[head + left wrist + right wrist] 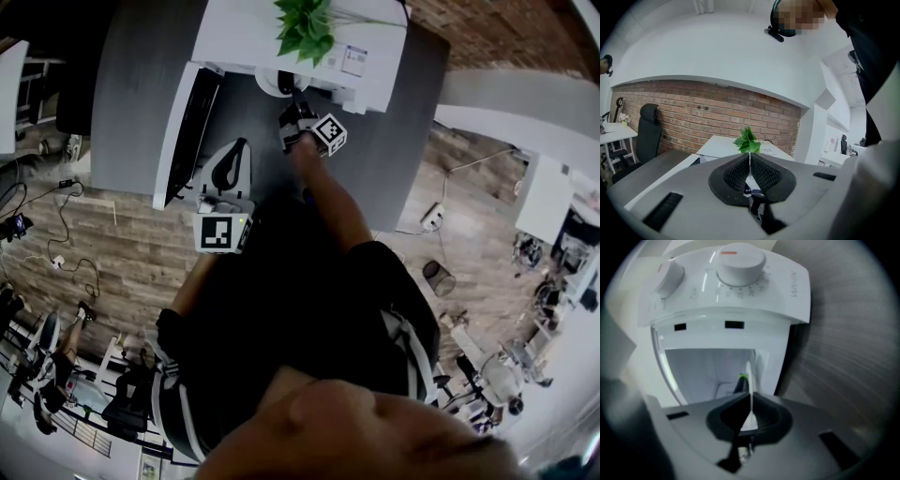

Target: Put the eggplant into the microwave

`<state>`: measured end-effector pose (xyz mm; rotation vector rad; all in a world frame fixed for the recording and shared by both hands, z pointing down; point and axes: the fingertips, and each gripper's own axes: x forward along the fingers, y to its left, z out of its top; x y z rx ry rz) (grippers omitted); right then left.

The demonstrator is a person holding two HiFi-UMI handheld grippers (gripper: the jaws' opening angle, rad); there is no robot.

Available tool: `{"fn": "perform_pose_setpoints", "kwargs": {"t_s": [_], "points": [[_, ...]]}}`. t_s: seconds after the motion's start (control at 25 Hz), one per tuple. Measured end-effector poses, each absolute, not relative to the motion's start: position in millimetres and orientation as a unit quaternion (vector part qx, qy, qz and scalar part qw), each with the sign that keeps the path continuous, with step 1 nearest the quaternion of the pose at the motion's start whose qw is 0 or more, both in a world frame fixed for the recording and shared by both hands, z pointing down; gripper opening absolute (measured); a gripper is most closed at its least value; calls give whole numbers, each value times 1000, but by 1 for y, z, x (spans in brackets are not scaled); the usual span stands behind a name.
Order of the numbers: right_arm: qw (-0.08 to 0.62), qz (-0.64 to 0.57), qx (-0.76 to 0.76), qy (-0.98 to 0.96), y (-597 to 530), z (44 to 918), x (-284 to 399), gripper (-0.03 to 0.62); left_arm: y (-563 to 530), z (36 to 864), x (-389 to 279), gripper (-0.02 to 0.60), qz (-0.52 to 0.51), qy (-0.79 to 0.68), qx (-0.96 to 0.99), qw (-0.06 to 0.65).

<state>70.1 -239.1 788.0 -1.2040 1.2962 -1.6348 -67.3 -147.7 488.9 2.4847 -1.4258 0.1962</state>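
Note:
The white microwave (pixel 246 36) stands on a grey table (pixel 131 84) with its door (pixel 187 127) swung open to the left. In the right gripper view its cavity (pixel 708 369) faces me, and the dark eggplant (pixel 739 383) with a green stem lies inside, just past the jaw tips. My right gripper (pixel 750 397) is shut, its jaws meeting in a thin line with nothing seen between them; it hovers at the microwave's opening (pixel 298 127). My left gripper (pixel 750 158) is shut and empty, held near the open door (pixel 228 171).
A green plant (pixel 305 26) sits on top of the microwave, seen past the left jaws too (pixel 748 139). Two round knobs (pixel 740 258) are on the control panel. A brick wall (pixel 693 115) and a black chair (pixel 647 131) stand behind the table.

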Motion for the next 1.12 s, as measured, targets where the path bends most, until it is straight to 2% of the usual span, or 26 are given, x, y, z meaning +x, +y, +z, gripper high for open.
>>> {"fn": "perform_pose_setpoints", "kwargs": {"t_s": [1.12], "points": [[371, -630, -478, 487, -267, 792, 73, 38, -154, 492, -70, 43, 68, -490, 858, 136]]}}
